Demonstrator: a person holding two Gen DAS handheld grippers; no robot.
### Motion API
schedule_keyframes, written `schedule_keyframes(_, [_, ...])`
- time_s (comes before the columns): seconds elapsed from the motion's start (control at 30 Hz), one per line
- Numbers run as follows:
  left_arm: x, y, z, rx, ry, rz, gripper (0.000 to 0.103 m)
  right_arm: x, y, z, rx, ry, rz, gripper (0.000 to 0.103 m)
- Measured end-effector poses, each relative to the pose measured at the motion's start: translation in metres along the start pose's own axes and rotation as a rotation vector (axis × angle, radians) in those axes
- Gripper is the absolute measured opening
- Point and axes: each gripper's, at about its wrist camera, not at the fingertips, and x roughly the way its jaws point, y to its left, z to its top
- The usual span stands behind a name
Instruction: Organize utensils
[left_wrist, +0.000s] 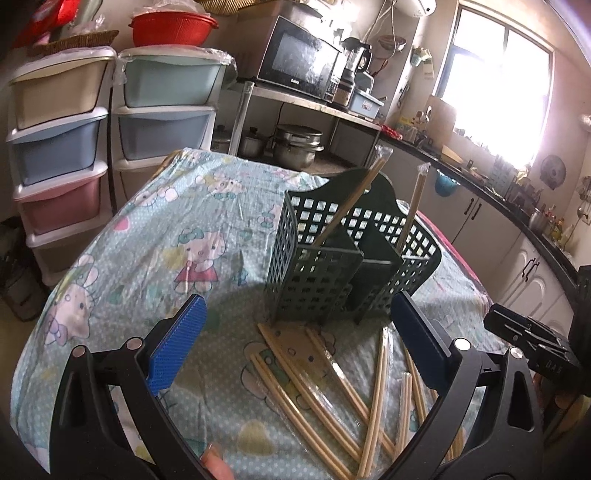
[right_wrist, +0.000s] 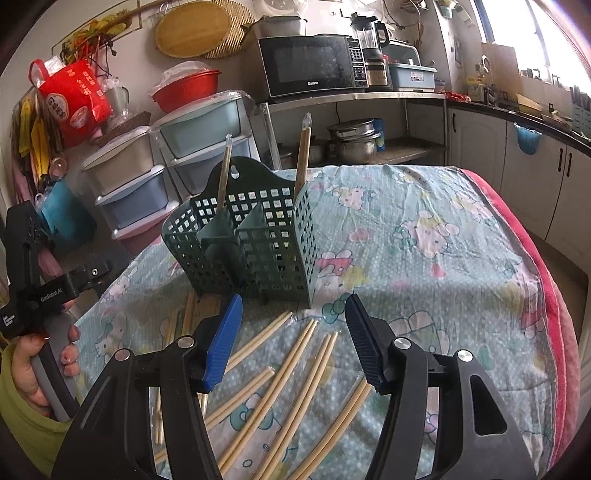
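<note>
1. The left gripper (left_wrist: 295, 339) hangs over the table (left_wrist: 177, 229), which is covered with a cartoon-print cloth; its jaws stand wide apart with nothing between the blue pads.
2. The right gripper (right_wrist: 293, 338) hangs over the same table, its jaws also released and empty, the blue pads set apart above loose chopsticks.
3. A dark green utensil caddy (left_wrist: 343, 254) with perforated walls and inner dividers stands upright on the cloth just beyond the tips of the left jaws, and just beyond the right jaws too, a little to their left in the right wrist view (right_wrist: 251, 240).
4. Two wrapped chopstick pairs (left_wrist: 349, 203) lean inside the caddy, in separate compartments, their tops sticking out above its rim.
5. More wrapped chopstick pairs (left_wrist: 325, 395) lie scattered flat on the cloth below and between the left jaws, fanned out at different angles, some overlapping; the same spread lies under and between the right jaws (right_wrist: 295, 354).
6. In the right wrist view, a hand (right_wrist: 40, 369) with a green sleeve grips the handle of the other gripper well to the left of the right jaws.
</note>
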Motion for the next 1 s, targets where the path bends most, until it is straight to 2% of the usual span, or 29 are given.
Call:
schedule_keyframes(0.4, [0.016,0.008,-0.024,0.0,0.091,-0.004,0.092,0.017,0.002,-0.016,-0.013,0.076,-0.007,0.055])
schedule_keyframes(0.57, [0.026,0.016,-0.033,-0.021,0.134,-0.014,0.091,0.031,-0.003,-0.022,0.002,0.133,-0.015,0.043])
schedule_keyframes(0.73, [0.038,0.025,-0.04,-0.083,0.19,-0.064,0.074,0.045,-0.009,-0.025,0.019,0.176,-0.022,0.04])
schedule_keyframes(0.8, [0.043,0.026,-0.044,-0.094,0.213,-0.065,0.064,0.052,-0.012,-0.025,0.024,0.198,-0.03,0.038])
schedule_keyframes(0.87, [0.047,0.027,-0.048,-0.105,0.237,-0.07,0.06,0.057,-0.014,-0.025,0.031,0.215,-0.03,0.038])
schedule_keyframes(1.0, [0.054,0.029,-0.052,-0.117,0.274,-0.08,0.047,0.063,-0.015,-0.024,0.029,0.227,-0.029,0.037])
